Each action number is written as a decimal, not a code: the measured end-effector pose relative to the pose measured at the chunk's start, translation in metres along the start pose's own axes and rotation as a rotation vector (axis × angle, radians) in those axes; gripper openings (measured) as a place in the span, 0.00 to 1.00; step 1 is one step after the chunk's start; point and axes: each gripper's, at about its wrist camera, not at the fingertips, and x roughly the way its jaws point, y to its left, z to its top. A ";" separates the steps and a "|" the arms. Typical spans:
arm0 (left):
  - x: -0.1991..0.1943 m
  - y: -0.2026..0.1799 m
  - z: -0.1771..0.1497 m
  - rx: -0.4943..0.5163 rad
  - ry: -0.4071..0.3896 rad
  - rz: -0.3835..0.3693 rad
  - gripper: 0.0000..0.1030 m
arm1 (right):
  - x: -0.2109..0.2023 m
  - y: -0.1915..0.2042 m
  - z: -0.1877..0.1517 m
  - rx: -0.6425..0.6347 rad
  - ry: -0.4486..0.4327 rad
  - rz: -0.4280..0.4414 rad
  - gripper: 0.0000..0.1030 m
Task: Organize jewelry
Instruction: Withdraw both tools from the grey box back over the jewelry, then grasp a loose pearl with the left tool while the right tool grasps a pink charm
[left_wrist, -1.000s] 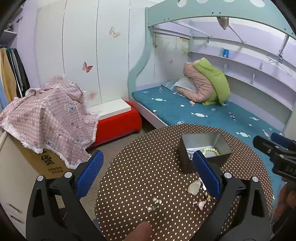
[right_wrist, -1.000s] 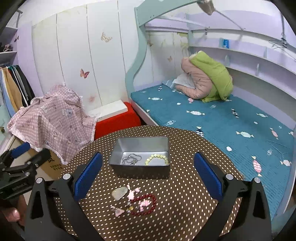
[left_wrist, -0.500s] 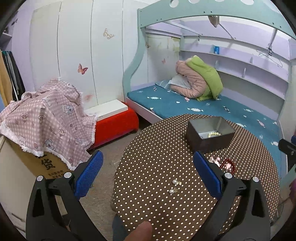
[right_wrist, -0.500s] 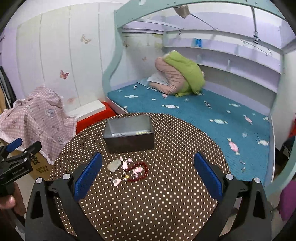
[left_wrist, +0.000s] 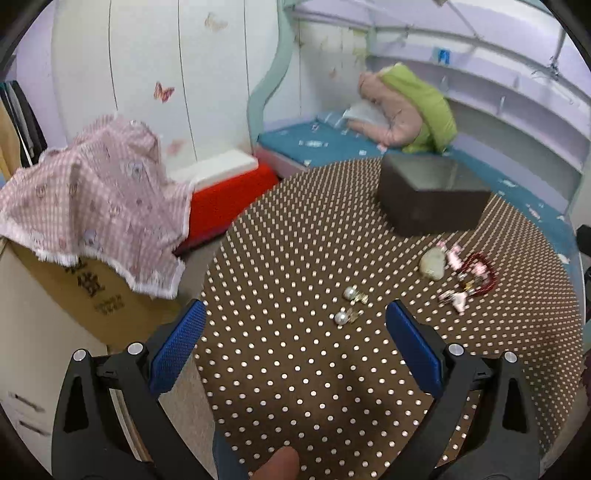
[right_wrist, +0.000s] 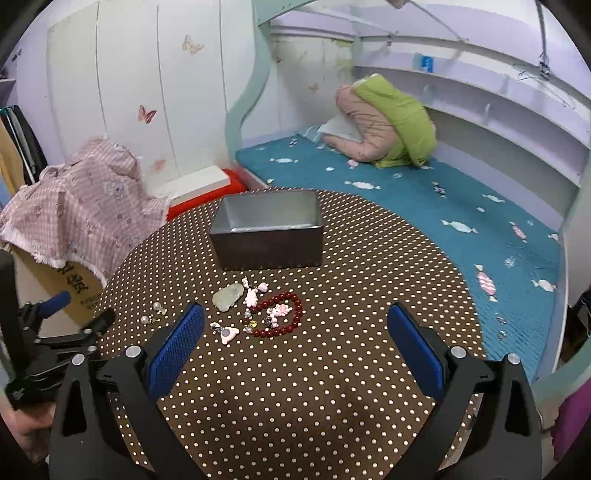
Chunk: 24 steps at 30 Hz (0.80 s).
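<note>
over table (right_wrist: 332, 369), both claws gaping, empty.

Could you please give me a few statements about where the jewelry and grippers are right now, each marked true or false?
1. The red bead bracelet lies inside the metal box. False: it lies on the table in front of the box.
2. Both the left gripper and the right gripper are open and hold nothing. True.
3. Two pearl earrings lie on the table. True.
4. The pale green stone rests on the bed. False: it rests on the table.
</note>
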 end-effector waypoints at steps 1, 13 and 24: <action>0.006 -0.001 -0.001 -0.003 0.014 0.000 0.95 | 0.004 -0.002 -0.001 0.006 0.007 0.009 0.92; 0.065 -0.013 -0.002 0.025 0.152 -0.050 0.79 | 0.034 -0.014 -0.007 0.062 0.071 0.035 0.92; 0.069 -0.021 -0.003 0.057 0.164 -0.119 0.34 | 0.046 -0.020 -0.010 0.076 0.099 0.048 0.92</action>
